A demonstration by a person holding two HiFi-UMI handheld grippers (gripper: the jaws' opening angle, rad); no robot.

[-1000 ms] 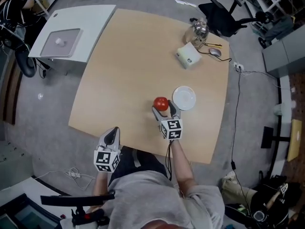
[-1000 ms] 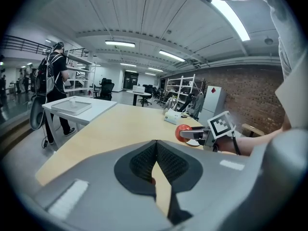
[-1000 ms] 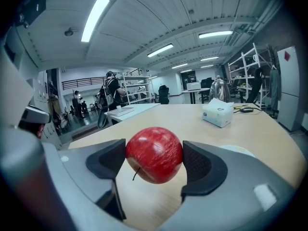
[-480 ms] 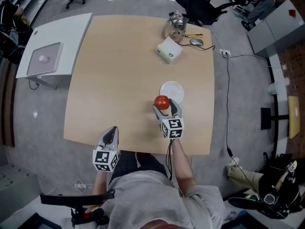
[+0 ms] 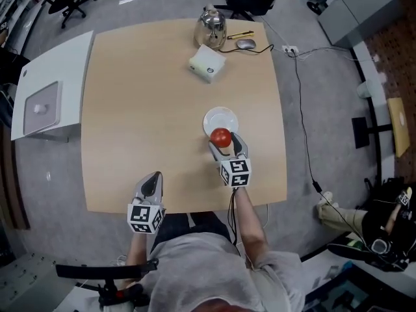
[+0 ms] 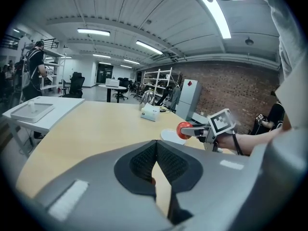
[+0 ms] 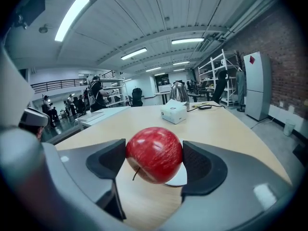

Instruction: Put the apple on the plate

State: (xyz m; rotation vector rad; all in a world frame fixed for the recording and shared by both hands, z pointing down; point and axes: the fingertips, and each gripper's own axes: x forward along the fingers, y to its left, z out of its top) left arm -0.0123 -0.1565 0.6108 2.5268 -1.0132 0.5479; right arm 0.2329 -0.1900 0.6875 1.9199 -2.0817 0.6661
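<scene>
A red apple (image 5: 221, 137) (image 7: 154, 154) (image 6: 183, 129) is held in the air between the jaws of my right gripper (image 5: 223, 142) (image 7: 155, 158), which is shut on it. It hangs over the near edge of a small white plate (image 5: 220, 118) (image 7: 178, 179) (image 6: 169, 135) on the wooden table (image 5: 149, 96). My left gripper (image 5: 150, 187) (image 6: 155, 167) is at the table's near edge, well left of the apple, its jaws shut with nothing between them.
At the table's far side stand a white box (image 5: 207, 64) (image 7: 173, 113), a metal kettle (image 5: 211, 25) (image 7: 179, 93) and a computer mouse (image 5: 246, 43). A white side table (image 5: 45, 90) with a grey tray (image 5: 40, 108) adjoins the left edge. Office chairs and cables ring the table.
My right gripper has carried the apple forward, from beside the plate to over its near edge. The left gripper has kept its place at the table edge.
</scene>
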